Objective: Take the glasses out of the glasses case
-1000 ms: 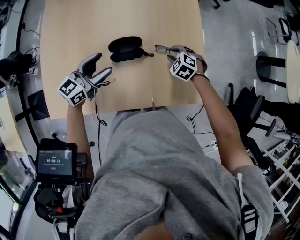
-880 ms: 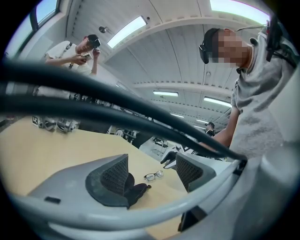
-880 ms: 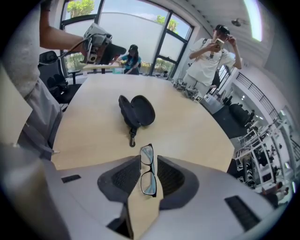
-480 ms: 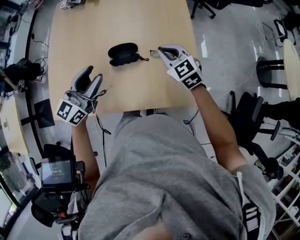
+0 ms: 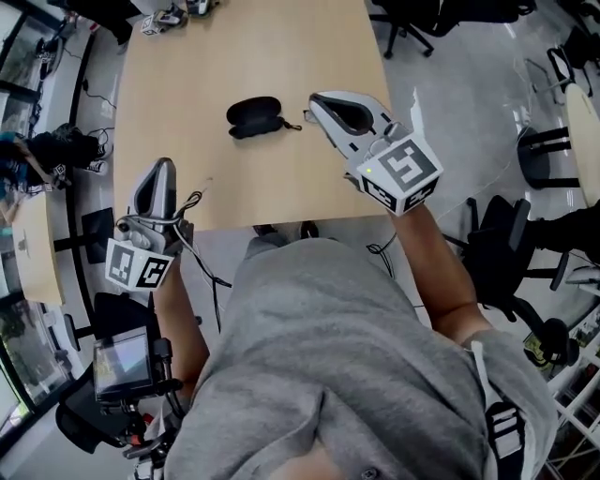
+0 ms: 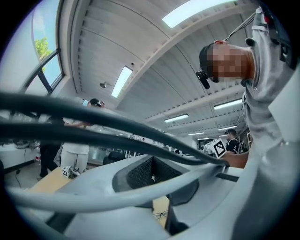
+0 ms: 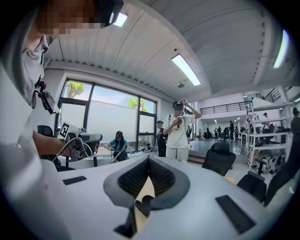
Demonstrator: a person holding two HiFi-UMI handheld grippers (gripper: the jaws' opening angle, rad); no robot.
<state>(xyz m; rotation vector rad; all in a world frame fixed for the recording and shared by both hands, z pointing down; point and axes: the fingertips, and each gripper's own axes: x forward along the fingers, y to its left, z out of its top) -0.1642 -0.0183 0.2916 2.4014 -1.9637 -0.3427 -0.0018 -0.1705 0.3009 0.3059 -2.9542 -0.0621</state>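
The black glasses case point(image 5: 255, 115) lies on the wooden table point(image 5: 187, 56), its short strap toward the right. My right gripper point(image 5: 321, 101) hangs raised above the table just right of the case, jaws shut and empty point(image 7: 148, 161). It covers the glasses in the head view. In the left gripper view the glasses point(image 6: 161, 214) show small on the tabletop, past the jaws. My left gripper point(image 5: 158, 167) is lifted over the table's near left edge. Its jaws have just been closing and now stand shut with nothing between them point(image 6: 152, 165).
Black cables point(image 6: 93, 122) cross in front of the left gripper's camera. Office chairs point(image 5: 487, 244) stand on the floor at the right. A small marked device point(image 5: 155, 21) sits at the table's far end. People point(image 7: 178, 131) stand farther off in the room.
Both grippers have risen off the table and turned up toward level. Both jaw pairs went from open to shut, holding nothing. The right gripper left the glasses lying on the table.
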